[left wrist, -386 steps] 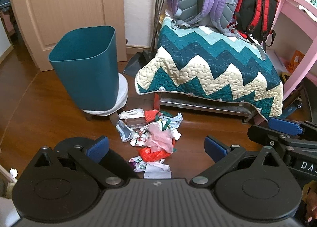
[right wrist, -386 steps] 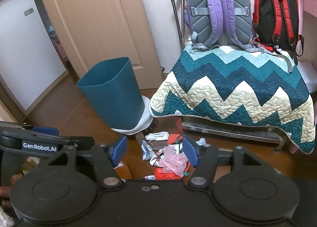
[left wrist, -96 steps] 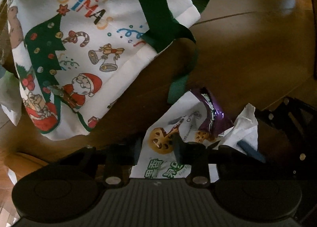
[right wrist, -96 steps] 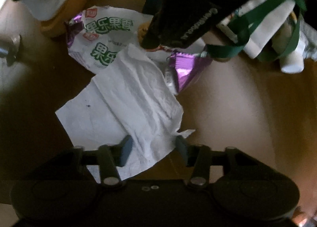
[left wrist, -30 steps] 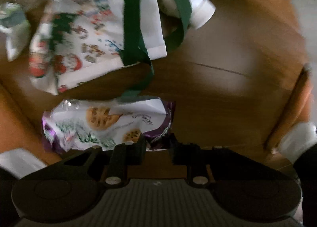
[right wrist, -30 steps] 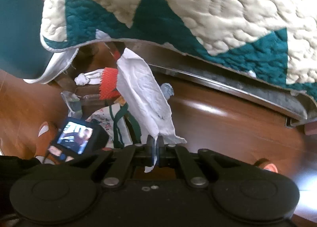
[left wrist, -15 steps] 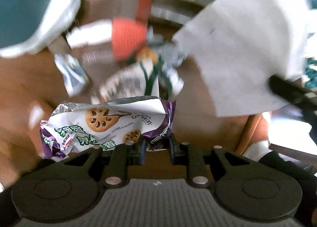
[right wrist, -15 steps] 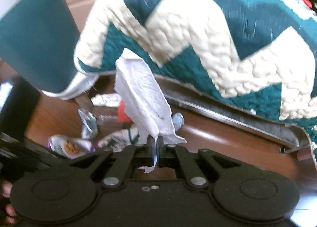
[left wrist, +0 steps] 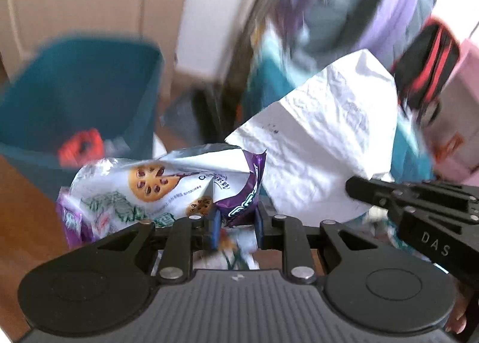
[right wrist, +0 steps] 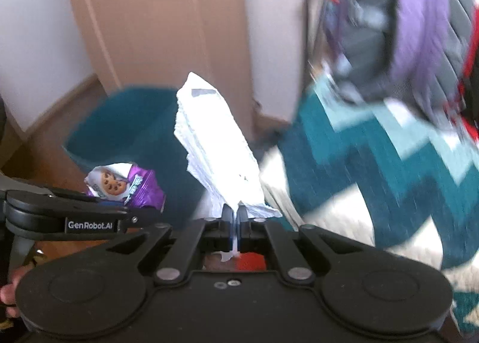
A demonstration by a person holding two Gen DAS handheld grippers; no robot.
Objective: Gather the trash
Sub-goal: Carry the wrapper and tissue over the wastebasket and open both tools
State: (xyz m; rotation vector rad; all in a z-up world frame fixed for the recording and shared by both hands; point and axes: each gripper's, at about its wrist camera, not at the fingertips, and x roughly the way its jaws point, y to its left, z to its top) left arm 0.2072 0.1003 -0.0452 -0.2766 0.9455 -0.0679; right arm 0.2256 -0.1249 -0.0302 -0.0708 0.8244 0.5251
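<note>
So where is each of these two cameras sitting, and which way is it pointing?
Left wrist view: sits on the left gripper, looking forward past its snack wrapper towards the teal bin; the right gripper shows at right.
Right wrist view: sits on the right gripper, looking past its pinched tissue at the bin and quilt; the left gripper shows at left.
Shared: bin, wrapper, tissue, purple backpack.
</note>
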